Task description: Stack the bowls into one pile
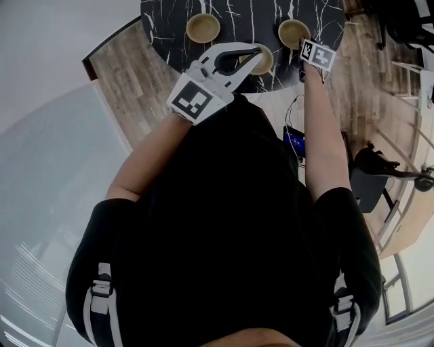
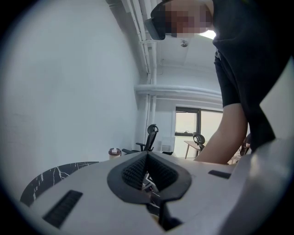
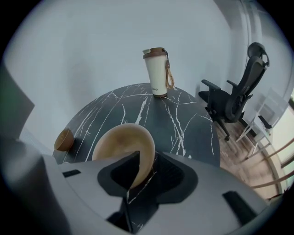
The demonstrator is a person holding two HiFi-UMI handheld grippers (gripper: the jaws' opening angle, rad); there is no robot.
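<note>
Black shirt fabric (image 1: 224, 223) fills most of the head view, and both bare forearms reach forward from it toward a round counter (image 1: 237, 17) of black stone with white veins.

The left tongs (image 2: 147, 155) are held above the near edge of the counter, pointing roughly level. In the left gripper view their ribbed pads meet at the tips with nothing between them. Beyond them are only a pale wall, a ceiling pipe and distant office chairs.

The right tongs (image 3: 148, 158) point steeply down at the right bowl (image 3: 119, 142). The jaws stand moderately apart and straddle its rim, one pad over the tan inside and the other outside the wall. A sliver of counter shows between the rim and the outer pad, so the pads are not pressing on the bowl. Whether its base rests flat on the counter I cannot tell.

Two more tan bowls sit on the counter in the head view, all three separate and none stacked. The left bowl (image 1: 203, 27) is well apart from the others, and the middle bowl (image 1: 266, 62) is partly hidden behind the left tongs.

At the far side of the counter a white tumbler (image 3: 157, 73) with a brown lid and strap stands upright. A black office chair (image 3: 234, 92) stands beyond the edge, on the wooden floor.
</note>
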